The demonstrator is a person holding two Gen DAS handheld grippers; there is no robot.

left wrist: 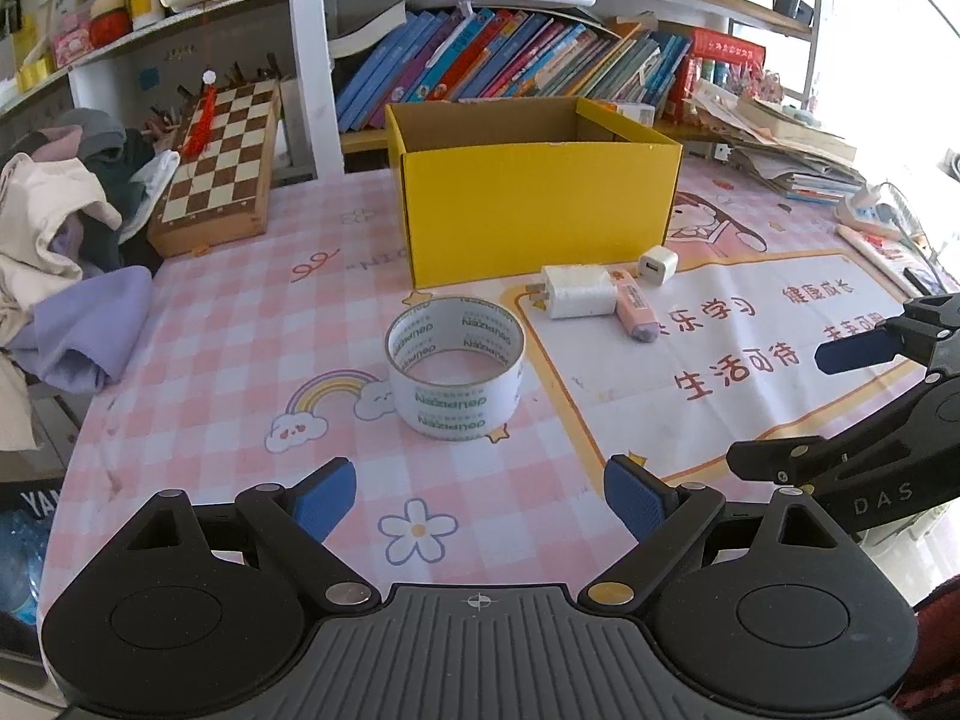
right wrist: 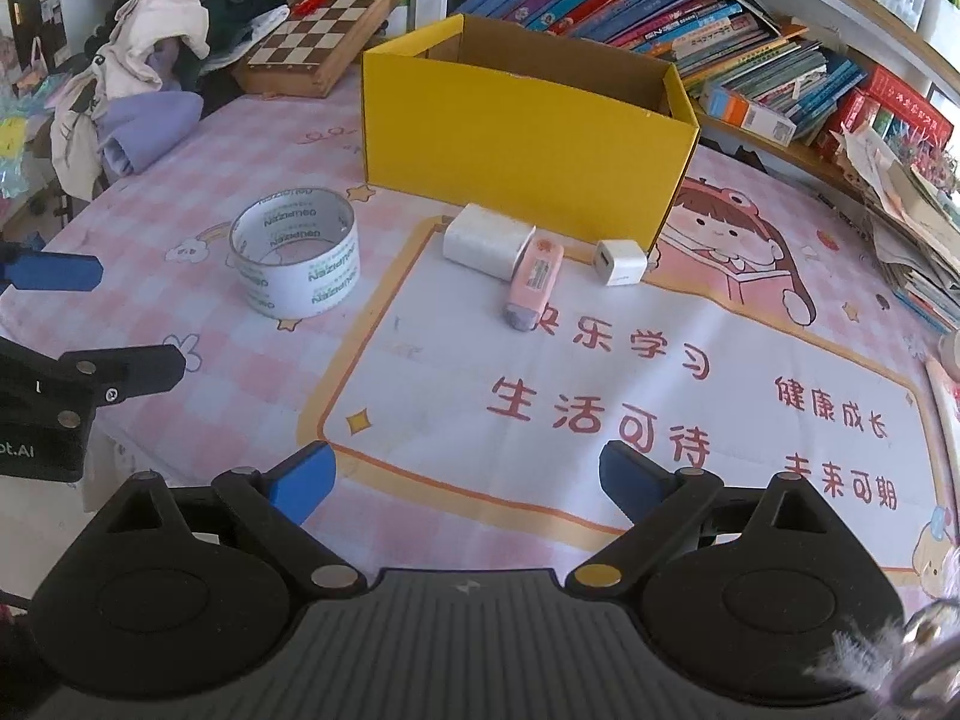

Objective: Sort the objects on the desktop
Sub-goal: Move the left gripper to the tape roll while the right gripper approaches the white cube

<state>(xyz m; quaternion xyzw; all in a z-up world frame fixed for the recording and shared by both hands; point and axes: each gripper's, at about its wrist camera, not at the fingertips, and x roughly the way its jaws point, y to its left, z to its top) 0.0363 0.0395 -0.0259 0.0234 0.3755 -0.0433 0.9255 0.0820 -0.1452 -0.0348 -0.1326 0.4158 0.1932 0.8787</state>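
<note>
A roll of clear tape [left wrist: 454, 364] [right wrist: 295, 252] stands on the pink checked tablecloth, straight ahead of my left gripper [left wrist: 480, 501], which is open and holds nothing. A large white charger [left wrist: 580, 291] [right wrist: 489, 239], a pink eraser [left wrist: 633, 306] [right wrist: 533, 283] and a small white charger [left wrist: 657, 264] [right wrist: 620, 262] lie in front of the open yellow cardboard box [left wrist: 531, 210] [right wrist: 522, 138]. My right gripper [right wrist: 465, 489] hovers open above the printed mat, short of these items. Nothing shows inside the box from here.
A folded chessboard [left wrist: 223, 162] [right wrist: 327, 36] and a heap of clothes [left wrist: 66, 228] [right wrist: 150, 66] sit at the back left. Leaning books [left wrist: 510, 60] [right wrist: 690, 18] fill the shelf behind the box. Paper stacks [left wrist: 792, 150] [right wrist: 912, 222] crowd the right side.
</note>
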